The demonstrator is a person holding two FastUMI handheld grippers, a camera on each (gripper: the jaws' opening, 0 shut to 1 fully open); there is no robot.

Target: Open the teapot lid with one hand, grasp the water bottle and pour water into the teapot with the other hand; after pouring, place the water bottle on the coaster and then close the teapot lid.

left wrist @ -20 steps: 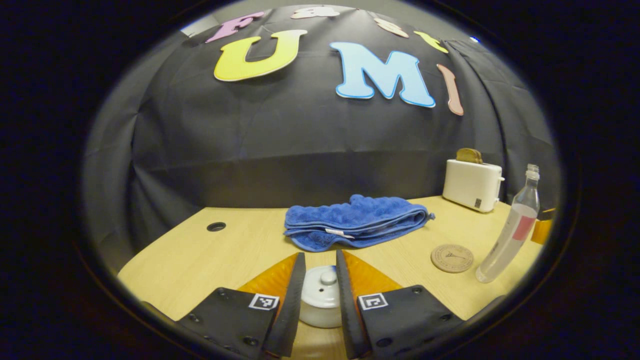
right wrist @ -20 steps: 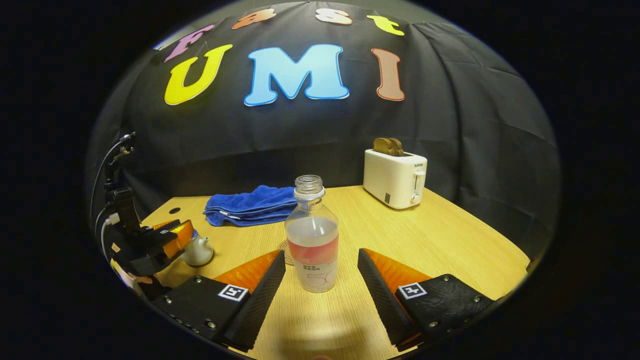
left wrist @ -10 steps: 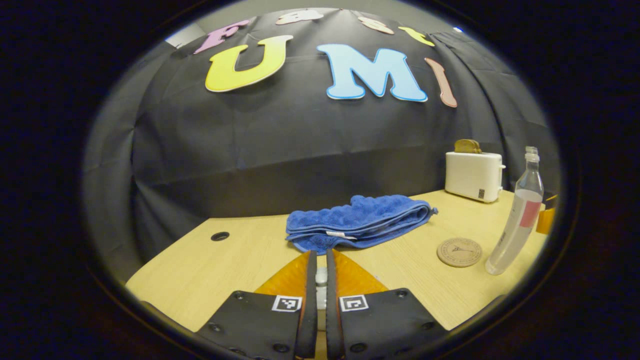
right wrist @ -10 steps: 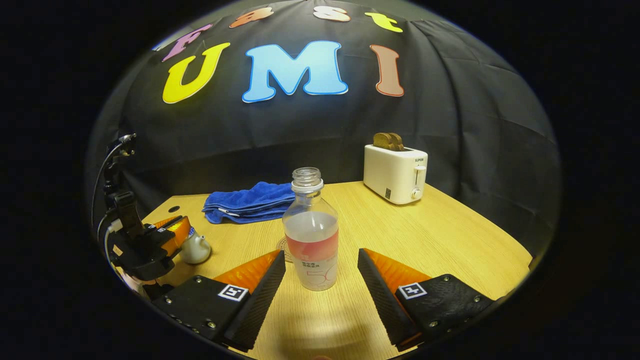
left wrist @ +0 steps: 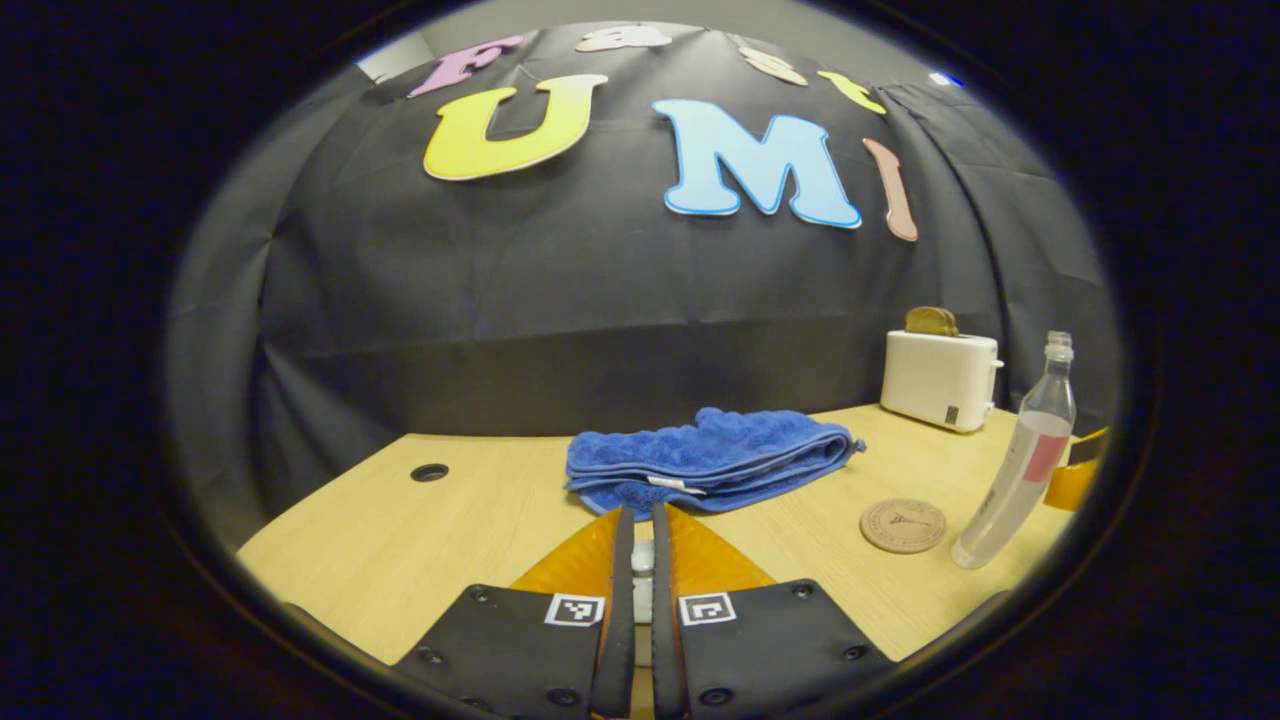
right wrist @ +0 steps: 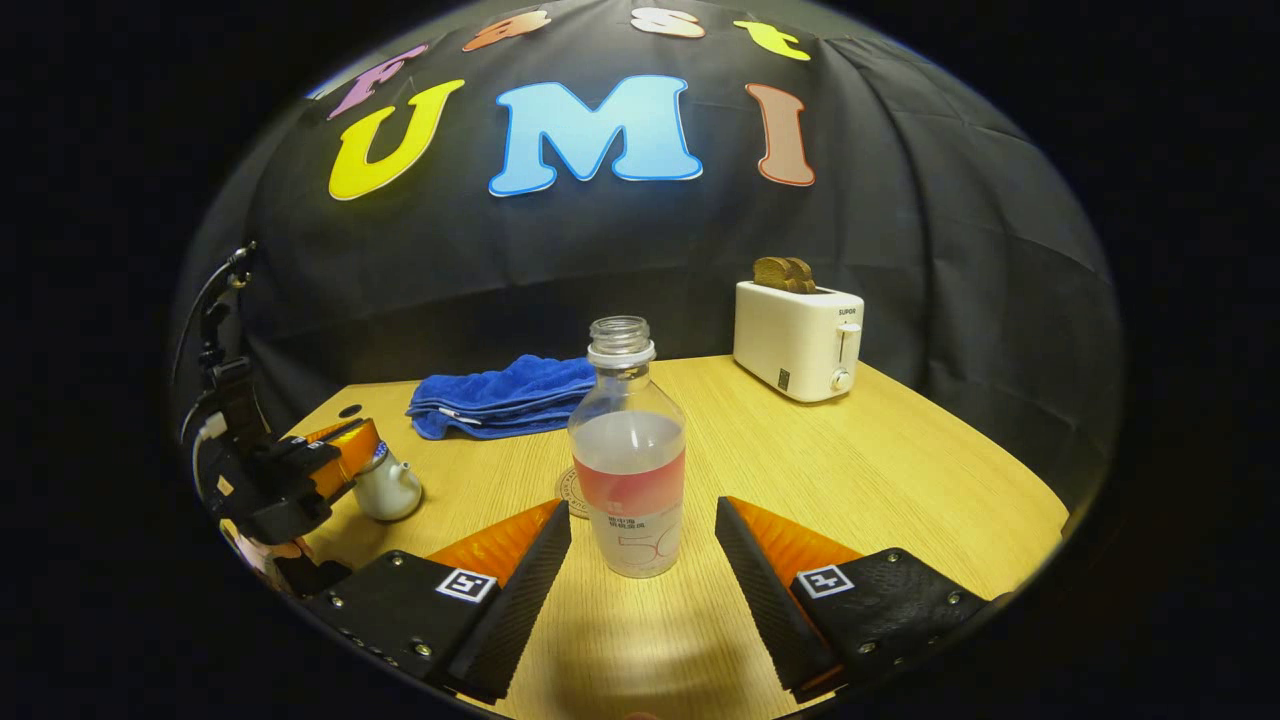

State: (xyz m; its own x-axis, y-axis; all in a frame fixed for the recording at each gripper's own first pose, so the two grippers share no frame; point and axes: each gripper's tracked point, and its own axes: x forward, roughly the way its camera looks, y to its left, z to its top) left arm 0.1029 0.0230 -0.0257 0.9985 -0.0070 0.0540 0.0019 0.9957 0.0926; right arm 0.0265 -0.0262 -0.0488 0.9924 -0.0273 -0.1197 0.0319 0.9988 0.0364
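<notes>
Standing upright on the desk (right wrist: 900, 470), the water bottle (right wrist: 628, 450) is serving as the reference landmark: its long axis is running vertically, its mouth is uncapped, and it is sitting directly ahead of the right gripper (right wrist: 642, 545), centred in the gap between that gripper's fingers. Those fingers are spread wide apart, one flanking each side of the bottle's lower body, and neither is touching it. The relation governing the next move is therefore simple: the bottle is lying straight forward of the right fingers, so a short forward advance followed by a closing of the fingers should seat the grasp across the body, perpendicular to the vertical axis. To the left of the bottle in the right gripper view, the left gripper (right wrist: 335, 462) is sitting over the teapot (right wrist: 388, 488). In the left gripper view, the left gripper's fingers (left wrist: 622, 560) are drawn nearly together and are clamping a small white part, judged to be the knob of the teapot lid (left wrist: 642, 558). Whether the lid is already clear of the pot cannot be determined. The coaster (left wrist: 902, 525) is lying flat just beside the bottle's base. Behind the bottle, a blue towel (right wrist: 505, 395) and a toaster (right wrist: 798, 335) are resting, well clear of the pouring path.
</notes>
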